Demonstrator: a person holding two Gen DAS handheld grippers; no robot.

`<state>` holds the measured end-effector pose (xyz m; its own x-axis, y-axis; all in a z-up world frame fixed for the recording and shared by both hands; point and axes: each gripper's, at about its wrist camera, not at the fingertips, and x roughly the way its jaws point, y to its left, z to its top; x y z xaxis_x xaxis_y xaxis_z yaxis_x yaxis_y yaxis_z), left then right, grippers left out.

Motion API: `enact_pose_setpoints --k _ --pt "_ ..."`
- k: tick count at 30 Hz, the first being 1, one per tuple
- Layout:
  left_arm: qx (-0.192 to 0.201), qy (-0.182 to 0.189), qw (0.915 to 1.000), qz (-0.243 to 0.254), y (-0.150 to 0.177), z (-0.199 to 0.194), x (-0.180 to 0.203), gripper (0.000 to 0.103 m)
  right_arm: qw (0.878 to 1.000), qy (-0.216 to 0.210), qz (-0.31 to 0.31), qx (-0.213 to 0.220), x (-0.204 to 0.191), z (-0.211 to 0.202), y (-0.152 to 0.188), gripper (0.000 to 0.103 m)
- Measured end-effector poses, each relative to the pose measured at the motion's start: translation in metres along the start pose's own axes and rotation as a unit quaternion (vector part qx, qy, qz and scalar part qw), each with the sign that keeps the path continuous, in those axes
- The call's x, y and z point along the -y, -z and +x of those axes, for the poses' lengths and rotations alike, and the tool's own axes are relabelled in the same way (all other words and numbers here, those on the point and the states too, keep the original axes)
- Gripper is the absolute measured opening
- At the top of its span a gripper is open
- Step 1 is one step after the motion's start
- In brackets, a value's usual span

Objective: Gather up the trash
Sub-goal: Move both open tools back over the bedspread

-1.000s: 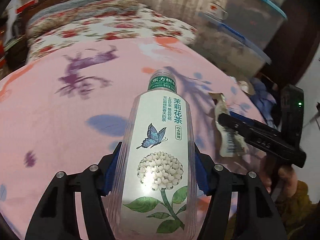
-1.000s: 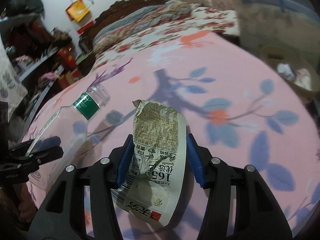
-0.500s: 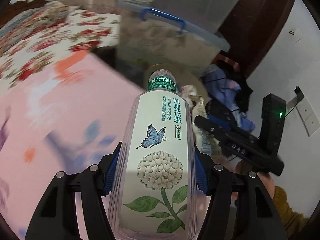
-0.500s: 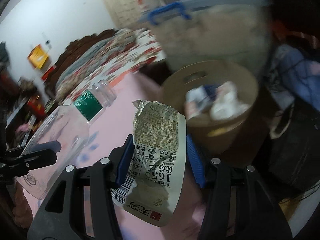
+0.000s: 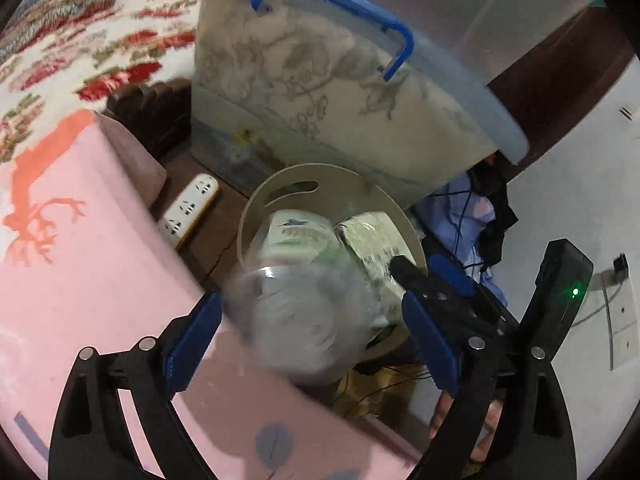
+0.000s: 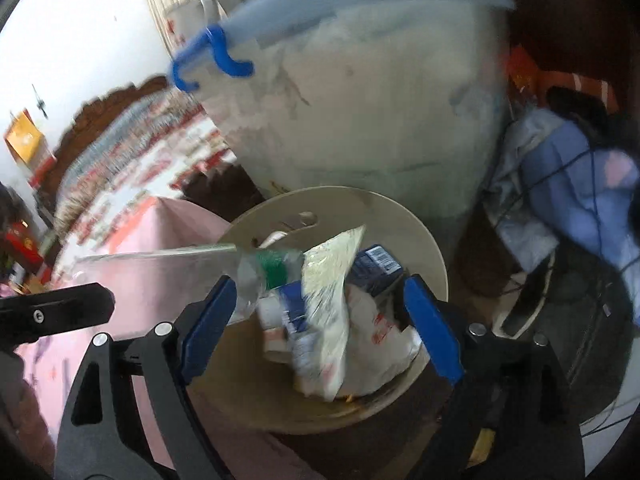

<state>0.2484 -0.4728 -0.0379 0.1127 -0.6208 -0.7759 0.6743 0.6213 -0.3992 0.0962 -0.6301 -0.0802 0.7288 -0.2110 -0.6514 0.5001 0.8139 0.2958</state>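
Note:
A beige round trash bin [image 5: 280,186] [image 6: 404,218] stands on the floor beside the bed, with several bits of rubbish in it. My left gripper [image 5: 310,340] hovers over it, jaws opening, pads clear of the clear tea bottle [image 5: 304,312]. The bottle is blurred and dropping neck-first into the bin. My right gripper [image 6: 320,322] is also above the bin with its jaws opening. The crumpled snack wrapper [image 6: 332,280] falls free between them, beside the bottle's green-labelled neck [image 6: 272,268]. The right gripper [image 5: 440,292] shows at the bin's right side in the left wrist view.
A large translucent storage box [image 5: 340,112] with a blue handle rises just behind the bin. A white power strip [image 5: 190,208] lies on the floor by the pink bedspread [image 5: 80,260]. Blue clothes and cables [image 6: 568,200] are piled to the right.
Both grippers swung from above the bed to above the bin. Their jaws went from shut on the bottle and the wrapper to wide apart, and both items now drop.

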Motion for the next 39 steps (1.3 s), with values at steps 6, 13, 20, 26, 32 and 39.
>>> enact_pose_setpoints --k 6,13,20,26,32,39 --pt "0.034 -0.010 0.9990 0.029 0.052 -0.054 -0.012 0.087 0.998 -0.033 0.042 0.018 0.002 -0.052 0.044 0.086" --pt "0.039 -0.036 0.9965 0.064 0.130 -0.092 -0.010 0.087 0.996 -0.062 0.056 0.018 -0.033 -0.105 0.107 0.086" --pt "0.038 -0.033 0.9969 0.060 0.196 -0.134 -0.019 0.087 0.992 -0.123 0.018 -0.009 -0.086 -0.121 0.127 0.050" --pt "0.070 -0.066 0.9940 0.051 0.234 -0.174 -0.023 0.087 0.991 -0.134 0.012 0.012 -0.126 -0.151 0.149 0.052" --pt "0.094 -0.093 0.9892 0.064 0.257 -0.198 -0.013 0.092 0.994 -0.101 0.033 0.024 -0.127 -0.182 0.177 0.061" --pt "0.117 -0.110 0.9849 0.065 0.269 -0.215 -0.005 0.094 0.994 -0.071 0.073 0.040 -0.121 -0.218 0.205 0.077"
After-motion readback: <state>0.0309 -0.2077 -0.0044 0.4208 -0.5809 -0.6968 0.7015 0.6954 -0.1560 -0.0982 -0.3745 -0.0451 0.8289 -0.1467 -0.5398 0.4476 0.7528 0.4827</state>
